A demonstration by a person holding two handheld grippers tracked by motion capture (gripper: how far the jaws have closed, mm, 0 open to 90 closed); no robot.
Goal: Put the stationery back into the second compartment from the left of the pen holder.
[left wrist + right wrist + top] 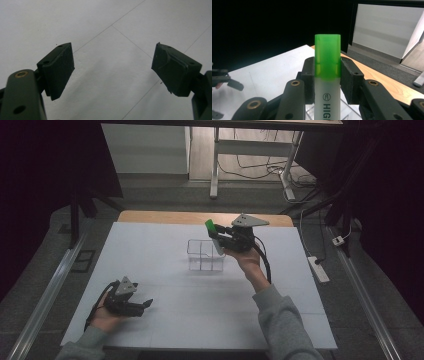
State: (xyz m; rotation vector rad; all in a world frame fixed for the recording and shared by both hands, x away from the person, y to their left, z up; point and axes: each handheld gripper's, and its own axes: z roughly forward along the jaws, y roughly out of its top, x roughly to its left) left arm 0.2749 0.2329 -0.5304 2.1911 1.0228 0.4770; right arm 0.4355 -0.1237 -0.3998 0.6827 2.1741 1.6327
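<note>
Nearest us, our left tool [142, 305] rests low on the white tabletop [165, 320] with its jaws wide apart and nothing between them. Farther out, our right tool [218, 236] grips a highlighter [327, 75] by its white barrel, green cap up, raised above the tabletop. The highlighter hangs just over the right side of a clear divided box [200, 256] at mid-table.
</note>
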